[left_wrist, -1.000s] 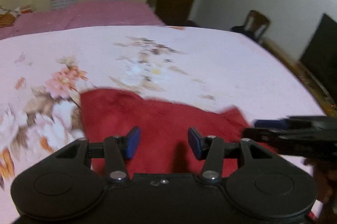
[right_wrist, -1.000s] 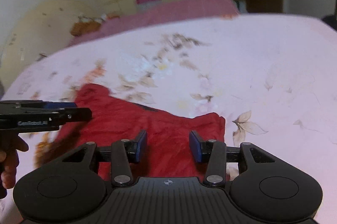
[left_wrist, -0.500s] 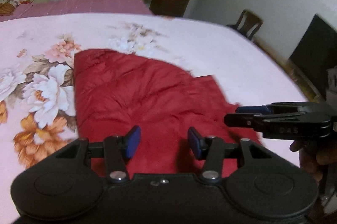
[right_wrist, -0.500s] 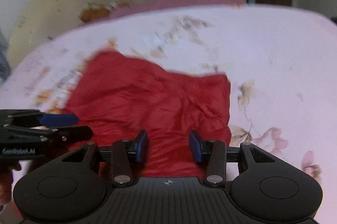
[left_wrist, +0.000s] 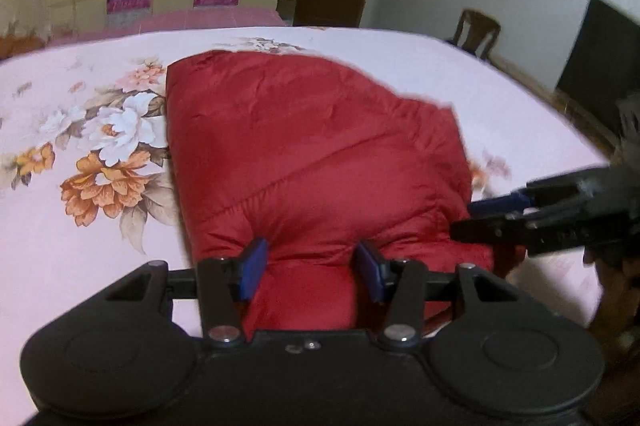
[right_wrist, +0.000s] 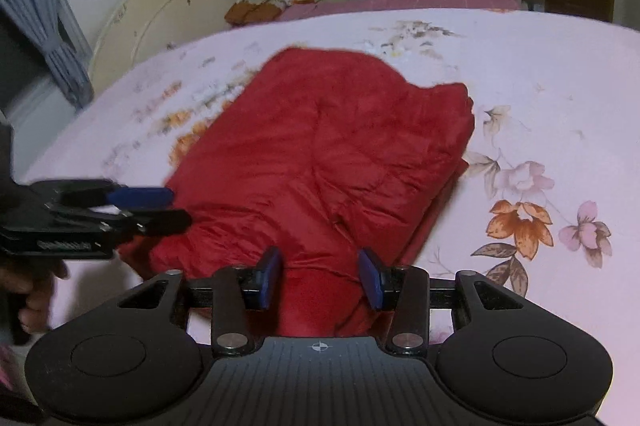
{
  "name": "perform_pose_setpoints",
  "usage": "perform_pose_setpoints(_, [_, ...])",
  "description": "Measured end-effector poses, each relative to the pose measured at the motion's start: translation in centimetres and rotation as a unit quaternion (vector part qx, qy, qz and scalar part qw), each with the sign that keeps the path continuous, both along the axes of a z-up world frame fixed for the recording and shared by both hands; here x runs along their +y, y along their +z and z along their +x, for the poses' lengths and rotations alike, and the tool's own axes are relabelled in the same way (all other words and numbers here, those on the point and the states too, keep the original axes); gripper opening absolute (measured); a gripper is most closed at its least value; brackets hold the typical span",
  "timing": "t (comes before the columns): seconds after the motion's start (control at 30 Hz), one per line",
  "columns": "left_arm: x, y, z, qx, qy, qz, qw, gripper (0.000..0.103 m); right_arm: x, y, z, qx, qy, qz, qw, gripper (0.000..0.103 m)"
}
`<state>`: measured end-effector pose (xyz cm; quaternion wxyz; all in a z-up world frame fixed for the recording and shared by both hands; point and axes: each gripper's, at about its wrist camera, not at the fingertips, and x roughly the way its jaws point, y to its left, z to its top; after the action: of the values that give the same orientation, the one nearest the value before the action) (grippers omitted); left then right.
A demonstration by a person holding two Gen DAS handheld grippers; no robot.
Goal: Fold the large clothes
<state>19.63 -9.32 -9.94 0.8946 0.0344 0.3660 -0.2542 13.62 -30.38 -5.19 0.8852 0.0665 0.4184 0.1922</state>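
Note:
A red quilted garment (left_wrist: 304,153) lies folded in a thick bundle on the floral pink bed sheet (left_wrist: 80,238); it also shows in the right wrist view (right_wrist: 332,161). My left gripper (left_wrist: 312,270) is open, its blue pads either side of the bundle's near edge, not closed on it. My right gripper (right_wrist: 320,276) is open in the same way over the near edge. Each gripper shows in the other's view, the right one (left_wrist: 532,214) at the bundle's right side, the left one (right_wrist: 120,209) at its left side.
The bed's right edge and a dark wooden floor strip (left_wrist: 560,97) lie to the right. A chair (left_wrist: 478,29) and a dark screen (left_wrist: 596,65) stand by the wall. A cream headboard (right_wrist: 172,13) and a grey curtain (right_wrist: 44,5) are at left. Orange cloth (right_wrist: 256,9) lies on a far pink bed.
Both grippers have moved in closer and lower over the garment, which fills more of each view. The jaws have stayed open.

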Motion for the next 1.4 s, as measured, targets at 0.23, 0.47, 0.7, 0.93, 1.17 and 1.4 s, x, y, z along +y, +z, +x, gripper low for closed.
perform_pose_setpoints(0.23, [0.9,2.6,-0.6,-0.010,0.032,-0.013,0.9994,0.046,-1.3,0.7,-0.1,0.003,-0.030,0.033,0.999,0.044])
perform_pose_setpoints(0.47, [1.6,3.5,3.6,-0.031,0.057,-0.034,0.9973,0.048,-4.5,3.7,3.4,-0.064,-0.083,0.058,0.993,0.014])
perform_pose_setpoints(0.7, [1.8,1.4,6.4,0.008,0.094,-0.046,0.9945,0.051,-4.4,-0.4,9.3,-0.020,-0.093,0.029,0.995,0.012])
perform_pose_setpoints(0.93, [3.9,2.5,6.3,-0.002,0.118,-0.079,0.9899,0.095,-8.3,0.6,7.1,-0.032,-0.143,0.102,0.984,0.035])
perform_pose_setpoints(1.17, [5.3,-0.1,10.1,0.115,0.100,-0.178,0.9721,0.086,-10.9,-2.9,8.9,0.045,-0.189,0.219,0.956,0.059])
perform_pose_setpoints(1.4, [6.0,-2.1,11.0,0.141,0.120,-0.214,0.9593,0.079,-11.3,-5.1,10.4,0.085,-0.189,0.254,0.945,0.058])
